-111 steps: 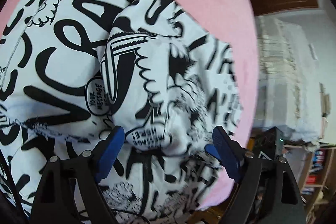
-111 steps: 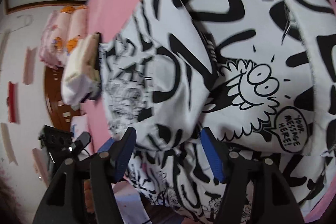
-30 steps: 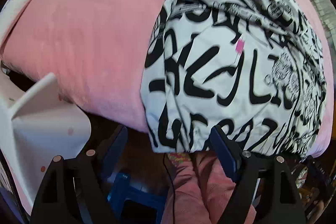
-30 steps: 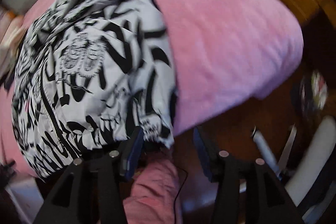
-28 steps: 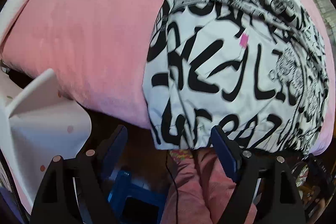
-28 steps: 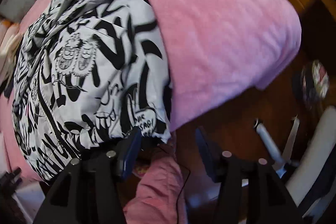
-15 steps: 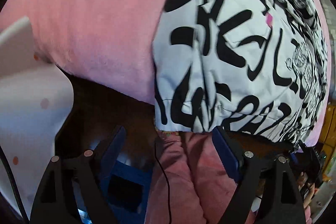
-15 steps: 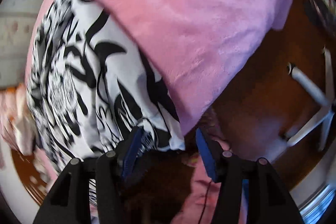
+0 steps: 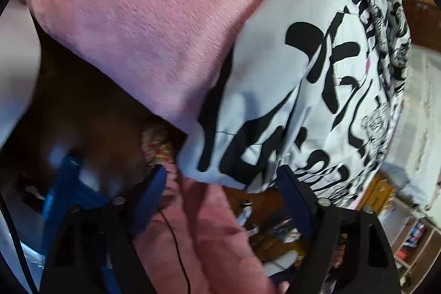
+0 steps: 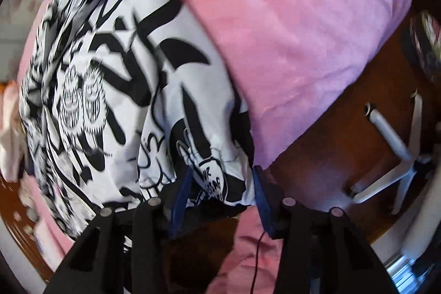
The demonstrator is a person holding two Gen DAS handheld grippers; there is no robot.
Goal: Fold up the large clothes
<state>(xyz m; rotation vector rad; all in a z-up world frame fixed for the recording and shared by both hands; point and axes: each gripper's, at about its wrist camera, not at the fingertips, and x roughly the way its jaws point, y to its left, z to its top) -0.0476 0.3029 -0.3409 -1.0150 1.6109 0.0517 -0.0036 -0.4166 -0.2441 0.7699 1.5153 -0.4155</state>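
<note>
My left claw [image 9: 220,178] and right claw [image 10: 220,183] have just been closing around the printed garment's [image 10: 115,90] hem corners, overhanging the pink blanket's [image 9: 137,18] edge; neither pinches yet. Folding remains.

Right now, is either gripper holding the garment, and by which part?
Left gripper: nothing held; its jaws, just closing, straddle the printed garment at a hem corner. Right gripper: jaws just closing around the other hem corner; whether they pinch cannot be told.
</note>
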